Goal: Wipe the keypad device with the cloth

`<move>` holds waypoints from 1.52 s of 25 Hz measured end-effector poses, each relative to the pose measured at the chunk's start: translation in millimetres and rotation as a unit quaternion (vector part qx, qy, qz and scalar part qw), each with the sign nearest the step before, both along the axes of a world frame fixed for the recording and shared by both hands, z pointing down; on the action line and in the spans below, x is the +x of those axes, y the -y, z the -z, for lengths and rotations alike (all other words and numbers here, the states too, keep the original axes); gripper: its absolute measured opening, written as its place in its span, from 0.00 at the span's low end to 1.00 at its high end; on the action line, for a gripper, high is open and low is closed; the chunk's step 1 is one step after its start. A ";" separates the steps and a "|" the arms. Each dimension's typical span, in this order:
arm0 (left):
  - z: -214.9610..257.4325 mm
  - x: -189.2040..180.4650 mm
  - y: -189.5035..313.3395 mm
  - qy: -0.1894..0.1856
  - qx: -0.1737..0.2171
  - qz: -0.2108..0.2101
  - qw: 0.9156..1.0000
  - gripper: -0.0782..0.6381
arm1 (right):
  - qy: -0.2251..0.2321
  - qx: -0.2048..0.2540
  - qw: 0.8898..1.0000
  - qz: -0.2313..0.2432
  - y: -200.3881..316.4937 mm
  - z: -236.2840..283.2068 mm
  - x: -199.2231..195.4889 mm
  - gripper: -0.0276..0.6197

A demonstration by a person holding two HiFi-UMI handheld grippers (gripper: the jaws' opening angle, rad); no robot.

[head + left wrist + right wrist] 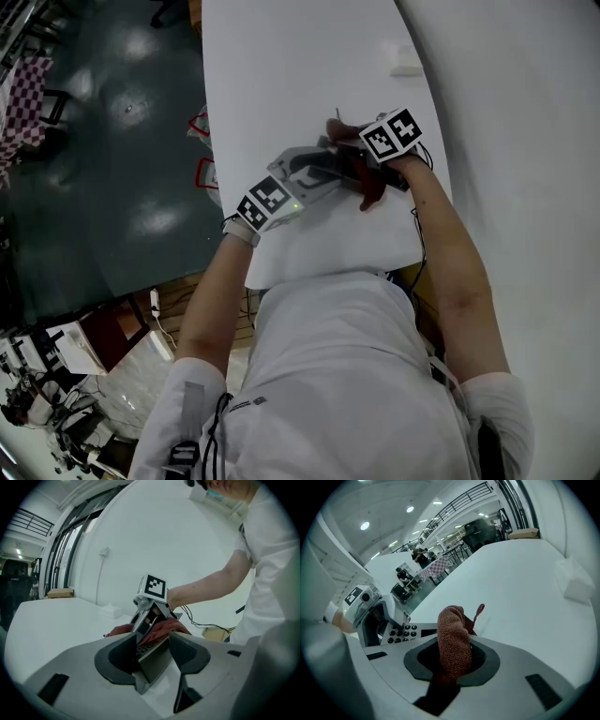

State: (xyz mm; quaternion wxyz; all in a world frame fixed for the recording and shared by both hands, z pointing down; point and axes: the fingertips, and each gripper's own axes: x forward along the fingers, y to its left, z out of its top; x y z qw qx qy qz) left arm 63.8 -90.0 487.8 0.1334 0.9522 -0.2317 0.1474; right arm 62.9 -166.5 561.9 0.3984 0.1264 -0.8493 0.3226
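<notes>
The grey keypad device [154, 660] with black buttons [401, 632] is held just above the white table [281, 66]. My left gripper [152, 651] is shut on the near end of it. My right gripper [452, 660] is shut on a reddish-brown cloth [453, 641], whose folded end sticks up between the jaws beside the buttons. In the left gripper view the cloth [164, 627] lies bunched over the device's far end under the right gripper [149, 606]. In the head view the left gripper [314, 173] and right gripper [361, 173] meet over the device [328, 169], with cloth [372, 190] hanging below.
A small white box [406, 67] lies farther back on the table. The table's left edge [208, 141] drops to a dark floor [112, 141], with red-and-white items [206, 173] beside it. Cables [201, 623] trail at the right. People stand in the far background [417, 555].
</notes>
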 end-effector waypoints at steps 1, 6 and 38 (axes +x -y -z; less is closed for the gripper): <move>-0.4 0.2 0.0 0.000 -0.002 -0.001 1.000 0.42 | 0.001 -0.004 1.000 0.001 0.4 0.0 -0.4 0.17; -0.2 0.6 1.7 -0.004 -0.007 0.001 1.000 0.42 | 0.009 -0.034 0.999 -0.004 2.2 -0.4 -2.3 0.17; 16.4 11.5 -0.8 -0.017 0.018 0.037 0.999 0.42 | 0.040 -0.040 0.998 0.034 -56.8 65.9 -2.4 0.17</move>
